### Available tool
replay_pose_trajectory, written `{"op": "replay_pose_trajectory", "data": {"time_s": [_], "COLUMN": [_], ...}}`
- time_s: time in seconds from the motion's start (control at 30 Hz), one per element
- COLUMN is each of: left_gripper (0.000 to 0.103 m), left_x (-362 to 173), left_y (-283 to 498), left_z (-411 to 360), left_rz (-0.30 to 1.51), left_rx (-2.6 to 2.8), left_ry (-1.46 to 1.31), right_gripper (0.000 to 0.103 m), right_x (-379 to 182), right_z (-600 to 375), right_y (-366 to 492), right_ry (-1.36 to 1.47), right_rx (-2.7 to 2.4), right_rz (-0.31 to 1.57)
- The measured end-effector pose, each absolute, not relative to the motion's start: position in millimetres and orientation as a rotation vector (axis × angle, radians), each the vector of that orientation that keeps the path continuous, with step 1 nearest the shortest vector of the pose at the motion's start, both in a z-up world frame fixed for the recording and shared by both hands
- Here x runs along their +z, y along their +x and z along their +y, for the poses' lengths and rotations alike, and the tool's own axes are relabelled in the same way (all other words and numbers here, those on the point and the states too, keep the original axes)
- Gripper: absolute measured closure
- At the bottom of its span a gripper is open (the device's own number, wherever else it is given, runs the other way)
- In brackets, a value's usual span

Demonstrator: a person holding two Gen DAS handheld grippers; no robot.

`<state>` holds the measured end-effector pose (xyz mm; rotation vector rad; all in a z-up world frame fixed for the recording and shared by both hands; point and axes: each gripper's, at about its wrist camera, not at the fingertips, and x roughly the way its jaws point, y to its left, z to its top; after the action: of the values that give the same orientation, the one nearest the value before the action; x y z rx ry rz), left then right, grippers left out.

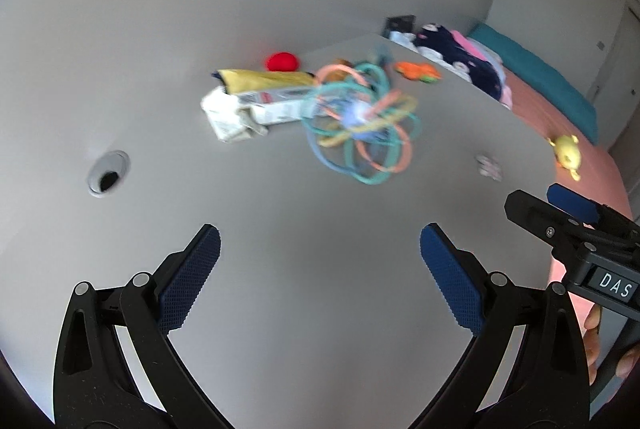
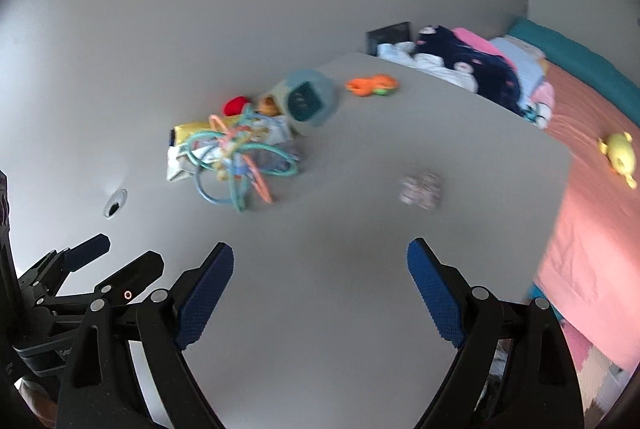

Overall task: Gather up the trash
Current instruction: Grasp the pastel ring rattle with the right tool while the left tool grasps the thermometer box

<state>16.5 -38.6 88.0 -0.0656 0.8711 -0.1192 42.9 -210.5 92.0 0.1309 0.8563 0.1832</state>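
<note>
Left wrist view: the left gripper point(image 1: 320, 249) hangs over a bare stretch of the grey table point(image 1: 280, 229), its two blue pads spread wide with nothing between them. The right gripper point(image 2: 320, 261) is likewise spread and empty, low over the same table.

Well ahead lie the trash items. One crumpled white wrapper point(image 1: 230, 117) touches one printed packet point(image 1: 276, 105), with one yellow packet point(image 1: 264, 79) just behind them. One small crumpled paper ball point(image 2: 421, 190) sits alone, near the table's right edge.

Toys share the table: one ring rattle ball point(image 1: 360, 121) against the packets, one red ball point(image 1: 282, 61), one orange toy point(image 2: 372, 85) and one teal cup point(image 2: 310, 101) on its side. One yellow plush point(image 2: 618, 153) lies on the pink bedding point(image 2: 592, 209).
</note>
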Motion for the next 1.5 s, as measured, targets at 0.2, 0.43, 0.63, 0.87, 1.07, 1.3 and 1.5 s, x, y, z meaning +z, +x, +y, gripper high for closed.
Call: {"op": "replay_pose_trajectory", "data": {"time_s": [0.2, 0.43, 0.63, 0.87, 1.07, 1.3, 1.5], "left_gripper": [0.006, 0.006, 0.006, 0.006, 0.006, 0.006, 0.013], "left_x": [87, 79, 76, 79, 88, 85, 59], "left_y": [39, 62, 75, 91, 119, 151, 177], "left_z": [-15, -2, 9, 1, -6, -44, -74], "left_rz": [0.861, 0.883, 0.897, 0.877, 0.859, 0.822, 0.852], "left_rx": [-0.078, -0.086, -0.082, -0.104, -0.206, -0.342, -0.419], "left_ry": [-0.056, -0.033, -0.050, 0.006, 0.082, 0.300, 0.432], "right_gripper": [0.014, 0.029, 0.034, 0.074, 0.076, 0.076, 0.076], "right_x": [88, 79, 61, 63, 95, 117, 121], "right_z": [-177, -150, -147, -134, -145, -179, -203], "right_y": [79, 118, 141, 144, 131, 136, 143], "right_ry": [0.145, 0.139, 0.083, 0.079, 0.063, 0.124, 0.146], "right_rx": [0.239, 0.270, 0.254, 0.357, 0.353, 0.317, 0.282], "right_rz": [0.879, 0.922, 0.980, 0.971, 0.869, 0.847, 0.837]}}
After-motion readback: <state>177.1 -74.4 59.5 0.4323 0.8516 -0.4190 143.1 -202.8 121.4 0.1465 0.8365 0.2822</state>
